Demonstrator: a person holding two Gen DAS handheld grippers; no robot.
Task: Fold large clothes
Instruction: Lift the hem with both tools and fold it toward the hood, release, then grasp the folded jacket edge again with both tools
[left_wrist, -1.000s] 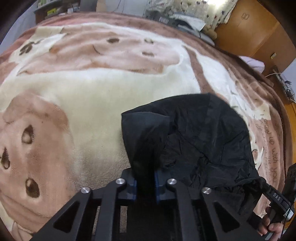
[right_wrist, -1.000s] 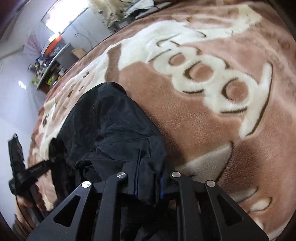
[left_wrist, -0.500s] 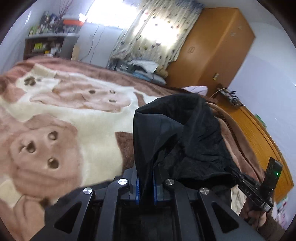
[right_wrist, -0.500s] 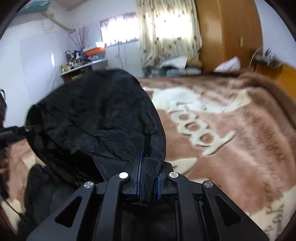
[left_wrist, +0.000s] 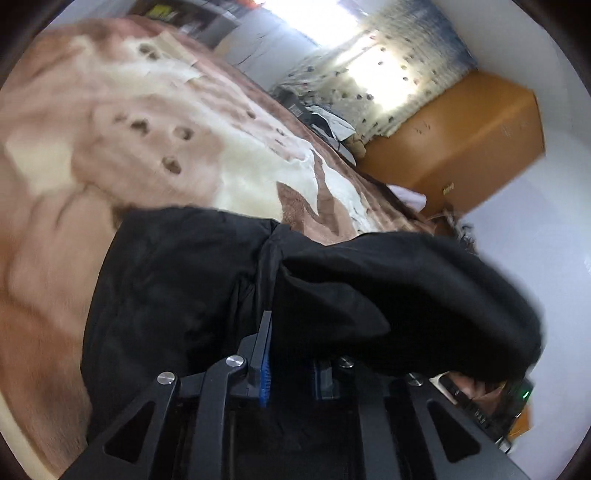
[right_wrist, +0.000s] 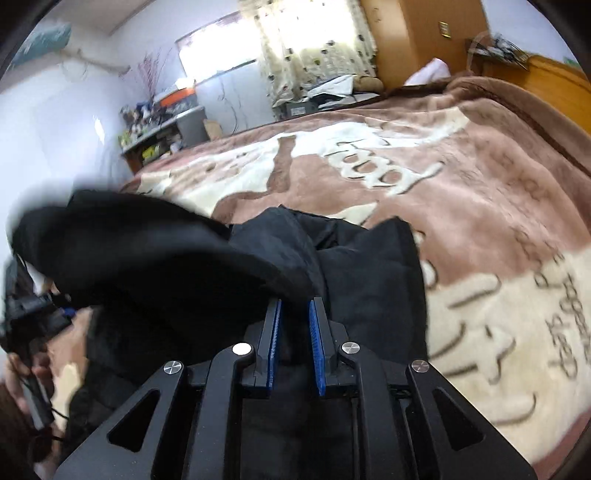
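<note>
A black garment (left_wrist: 177, 280) lies partly on the brown and cream blanket (left_wrist: 147, 147), with one bulging fold lifted between the two grippers. My left gripper (left_wrist: 291, 343) has its jaws opening; cloth runs between them and hides the right finger, while the left blue pad shows bare. In the right wrist view the black garment (right_wrist: 369, 280) stretches left toward the left gripper (right_wrist: 29, 317). My right gripper (right_wrist: 296, 301) has its jaws opening slightly, and its tips still pinch a fold. A hand holds the right gripper (left_wrist: 517, 398) at the lower right of the left wrist view.
The blanket (right_wrist: 480, 221) with bear pictures and lettering covers the whole bed. An orange wooden wardrobe (left_wrist: 461, 136) stands past the far edge, beside a curtained window (right_wrist: 317, 48). A cluttered shelf (right_wrist: 159, 140) lines the left wall, and piled items (right_wrist: 332, 92) sit at the bed's far end.
Both grippers have swung sideways with the cloth, and the lifted garment has come down onto the blanket in front of them. The left jaws stand wider than before.
</note>
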